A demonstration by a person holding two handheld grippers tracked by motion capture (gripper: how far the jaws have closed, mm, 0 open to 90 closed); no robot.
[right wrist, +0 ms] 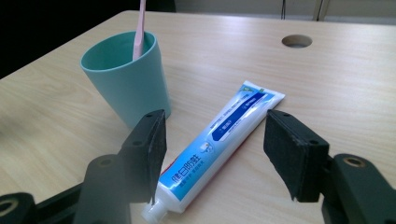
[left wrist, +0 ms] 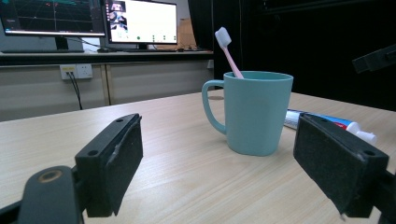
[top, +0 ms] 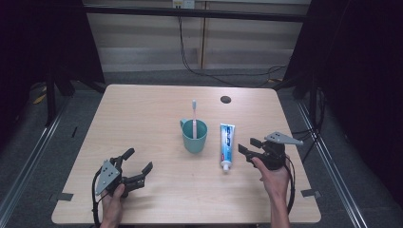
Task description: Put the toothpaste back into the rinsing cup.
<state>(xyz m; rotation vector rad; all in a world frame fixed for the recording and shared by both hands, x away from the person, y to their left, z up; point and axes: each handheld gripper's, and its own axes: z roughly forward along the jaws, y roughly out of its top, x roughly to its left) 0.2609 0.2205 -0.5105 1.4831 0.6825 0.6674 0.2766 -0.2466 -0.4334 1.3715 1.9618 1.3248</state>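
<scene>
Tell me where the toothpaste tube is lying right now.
In the high view the white-and-blue toothpaste tube lies flat on the wooden table, right of centre, between the teal plastic mug and the right gripper, cap toward the person.

Even overhead light falls on the pale table (top: 142, 123), leaving the upper corners of the high view nearly black, with soft, short shadows, mild glare off bright monitors (left wrist: 140, 21) at upper left of the left gripper view, and blurred nearest jaws along both gripper views' bottom edges.
</scene>
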